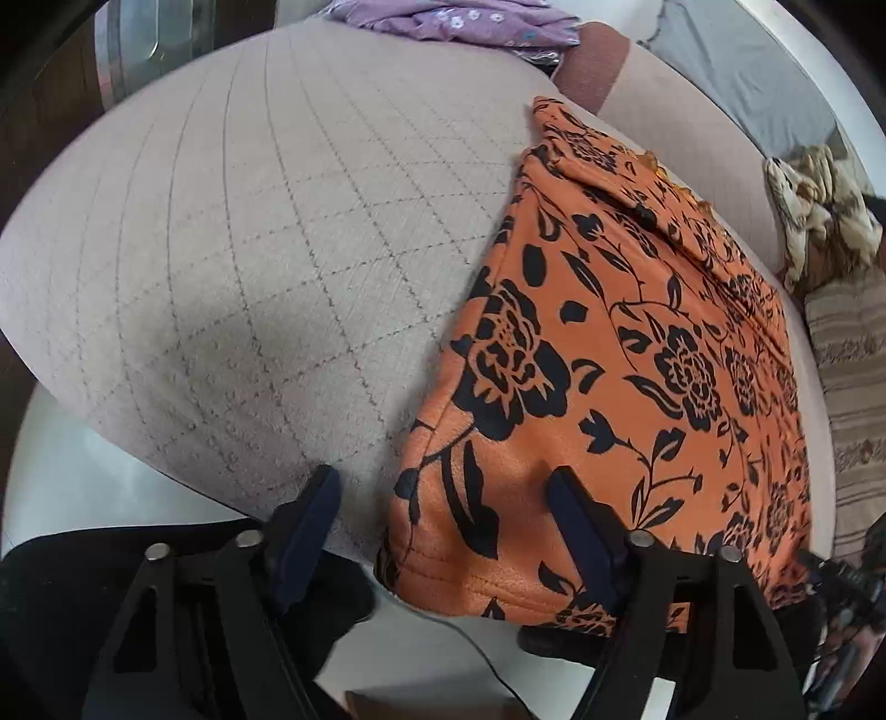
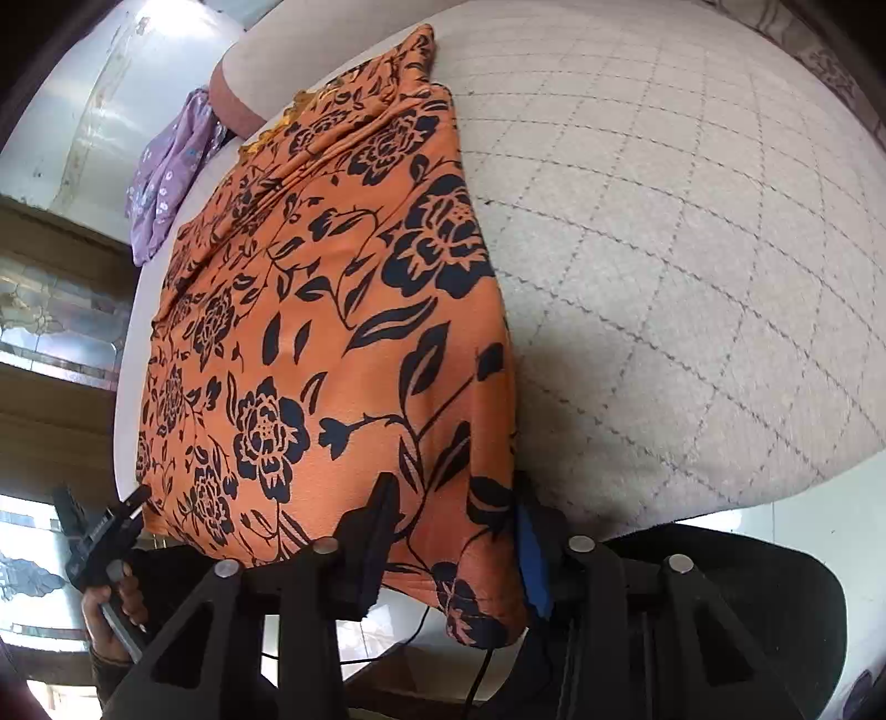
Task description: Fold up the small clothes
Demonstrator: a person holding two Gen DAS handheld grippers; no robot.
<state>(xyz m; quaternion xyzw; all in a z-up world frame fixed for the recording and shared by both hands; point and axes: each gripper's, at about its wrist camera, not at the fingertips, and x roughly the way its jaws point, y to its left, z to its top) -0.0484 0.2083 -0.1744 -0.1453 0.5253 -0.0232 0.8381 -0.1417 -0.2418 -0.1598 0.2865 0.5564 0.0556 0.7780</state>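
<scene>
The left gripper [image 1: 443,531] has its fingers spread wide, straddling the near left corner of the orange floral garment [image 1: 609,360]: one finger rests over the print, the other over the bare quilted mattress [image 1: 249,249], and nothing is pinched between them. The right gripper [image 2: 459,548] also has its fingers parted, one above the cloth and the blue-padded one at the hem's outer edge; it seems to bracket the corner rather than clamp it, though the fabric hides that pad's contact.

The garment lies flat along the bed's near edge, already doubled lengthwise, its hem hanging slightly over the side. A purple floral cloth [image 1: 470,22] sits well apart at the far end, and a crumpled beige cloth [image 1: 819,205] lies off to one side.

The risks, as I judge them: closing on only the top layer would peel the fold open, and uneven pulls from the two corners would skew the next crease. The overhanging hem could also slide off the bed if tugged outward.
</scene>
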